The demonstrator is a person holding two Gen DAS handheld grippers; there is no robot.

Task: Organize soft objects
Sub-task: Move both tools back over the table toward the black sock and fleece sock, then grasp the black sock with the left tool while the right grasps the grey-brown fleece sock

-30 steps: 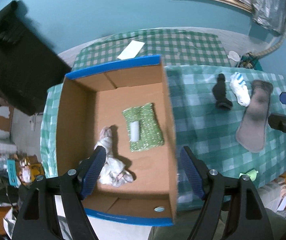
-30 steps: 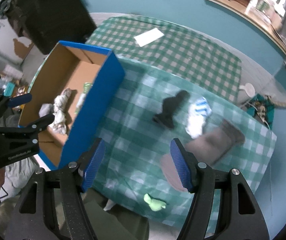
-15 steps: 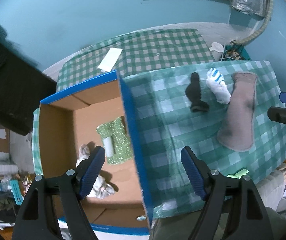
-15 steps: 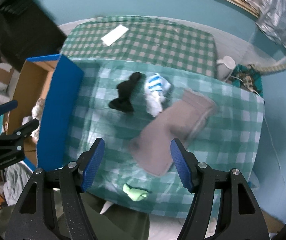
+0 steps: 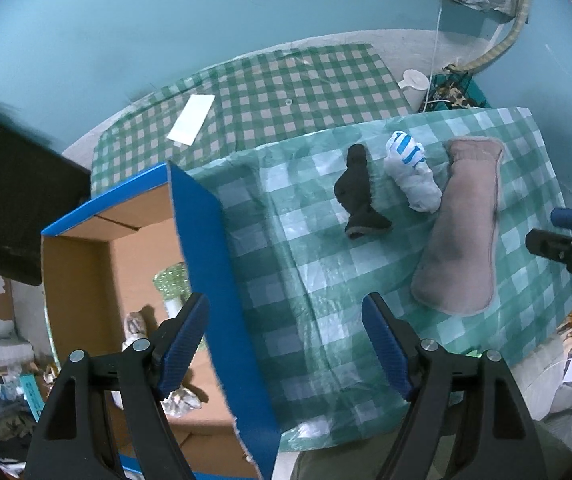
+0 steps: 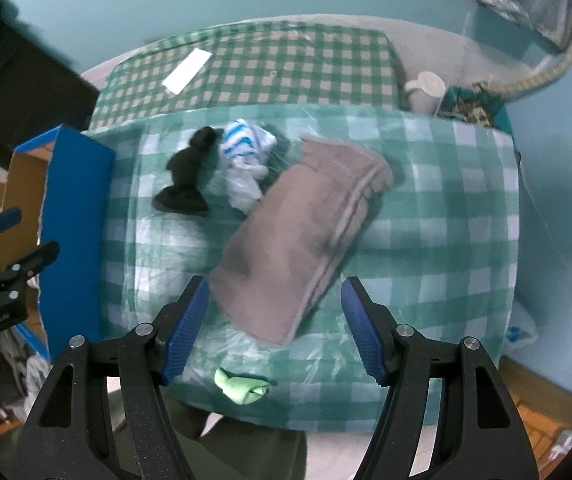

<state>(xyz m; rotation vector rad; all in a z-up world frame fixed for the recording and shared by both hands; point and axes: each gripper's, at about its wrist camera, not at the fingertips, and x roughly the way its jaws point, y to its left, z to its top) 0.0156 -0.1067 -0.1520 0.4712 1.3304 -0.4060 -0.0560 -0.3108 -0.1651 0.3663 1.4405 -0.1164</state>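
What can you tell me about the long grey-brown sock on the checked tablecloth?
The grey-brown sock is the largest soft item on the green checked tablecloth. It looks like thick, fuzzy knit, lying flat and stretched out on a diagonal, with a ribbed cuff at its far end. The white and blue striped sock lies against its side. The right gripper hangs open above its near end, not touching.

Open tablecloth in front, box wall to the side

Bare checked tablecloth lies under the left gripper; the blue box wall rises at 9 o'clock, and the black sock and grey sock lie toward 1 o'clock.
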